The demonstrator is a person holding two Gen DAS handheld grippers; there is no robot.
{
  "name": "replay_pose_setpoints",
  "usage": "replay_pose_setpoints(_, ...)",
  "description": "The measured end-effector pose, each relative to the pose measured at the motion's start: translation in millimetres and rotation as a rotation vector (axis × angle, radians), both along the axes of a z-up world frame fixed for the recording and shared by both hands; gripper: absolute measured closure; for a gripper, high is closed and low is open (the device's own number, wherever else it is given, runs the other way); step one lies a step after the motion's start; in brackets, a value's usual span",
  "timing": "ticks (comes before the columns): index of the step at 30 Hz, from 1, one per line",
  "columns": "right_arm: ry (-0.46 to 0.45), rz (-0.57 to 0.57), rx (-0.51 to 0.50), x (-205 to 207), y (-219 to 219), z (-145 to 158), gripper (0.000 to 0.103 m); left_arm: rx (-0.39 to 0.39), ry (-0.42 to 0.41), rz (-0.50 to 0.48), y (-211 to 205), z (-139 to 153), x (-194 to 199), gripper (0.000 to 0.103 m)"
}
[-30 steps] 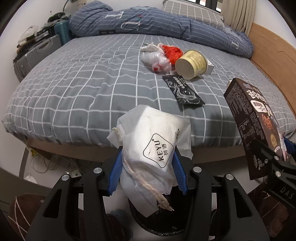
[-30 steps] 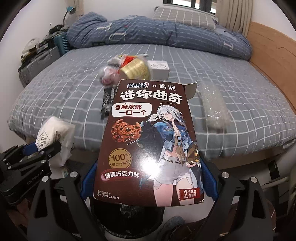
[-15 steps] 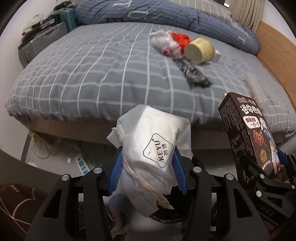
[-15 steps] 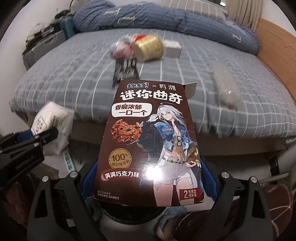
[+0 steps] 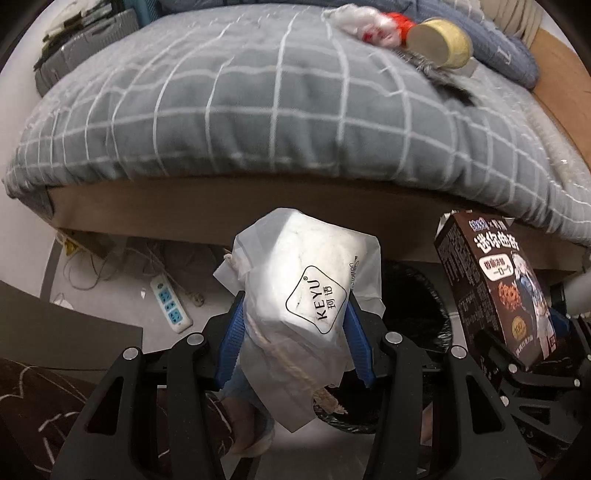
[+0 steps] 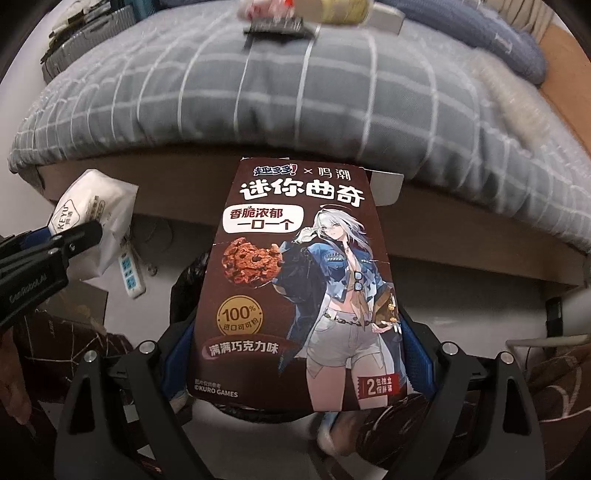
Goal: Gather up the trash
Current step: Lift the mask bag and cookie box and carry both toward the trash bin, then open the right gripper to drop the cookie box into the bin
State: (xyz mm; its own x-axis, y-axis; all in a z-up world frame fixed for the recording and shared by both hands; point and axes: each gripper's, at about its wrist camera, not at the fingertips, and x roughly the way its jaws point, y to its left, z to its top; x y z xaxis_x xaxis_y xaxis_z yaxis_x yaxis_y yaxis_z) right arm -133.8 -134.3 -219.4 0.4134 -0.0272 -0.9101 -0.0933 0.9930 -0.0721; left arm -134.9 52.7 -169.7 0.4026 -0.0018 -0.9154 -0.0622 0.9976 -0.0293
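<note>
My left gripper point(image 5: 295, 332) is shut on a crumpled white KEYU paper bag point(image 5: 306, 280), held above the floor in front of the bed. The bag also shows at the left of the right wrist view point(image 6: 92, 218). My right gripper point(image 6: 295, 350) is shut on a brown cookie box point(image 6: 299, 280), which also shows at the right of the left wrist view point(image 5: 498, 291). A bin with a black liner point(image 5: 417, 295) stands on the floor below and behind both held items. More trash lies on the bed: a yellow paper cup point(image 5: 439, 40), a red-and-white wrapper point(image 5: 373, 22) and a black packet point(image 6: 277, 26).
The grey checked bed point(image 5: 258, 103) with a wooden frame point(image 5: 221, 218) fills the upper half. A white power strip point(image 5: 171, 306) and cables lie on the floor at the left. A dark patterned rug point(image 5: 37, 406) is at the lower left. A suitcase point(image 5: 92, 48) stands beside the bed.
Both grippers have dropped from bed height down toward the floor, still holding the bag and the box. The bed edge now sits above them and the lined bin has come into view.
</note>
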Motion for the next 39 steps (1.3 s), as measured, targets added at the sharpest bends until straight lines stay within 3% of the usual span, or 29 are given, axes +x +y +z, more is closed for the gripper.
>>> replay_pose_setpoints(9, 0.084, 0.042, 0.022, 12.6, 24.7, -23.0, 0.016, 0.004, 0.038, 0.034, 22.8, -18.4, 0.2, 0.054)
replay_pose_setpoints(12, 0.07, 0.057, 0.001, 18.6, 35.1, -24.4, 0.014, 0.005, 0.045, 0.05, 29.4, -24.1, 0.0, 0.054)
replay_pose_setpoints(14, 0.065, 0.062, 0.013, 19.7, 37.4, -24.8, 0.007, 0.0, 0.052, 0.055, 29.7, -27.9, 0.2, 0.054)
replay_pose_setpoints(17, 0.042, 0.065, 0.004, 17.4, 35.1, -22.0, 0.007, -0.006, 0.059, 0.049, 25.3, -33.1, 2.4, 0.054)
replay_pose_setpoints(39, -0.035, -0.203, -0.047, 13.0, -93.3, 4.9, 0.007, -0.025, 0.121, -0.175, -95.6, -51.2, 25.5, 0.054)
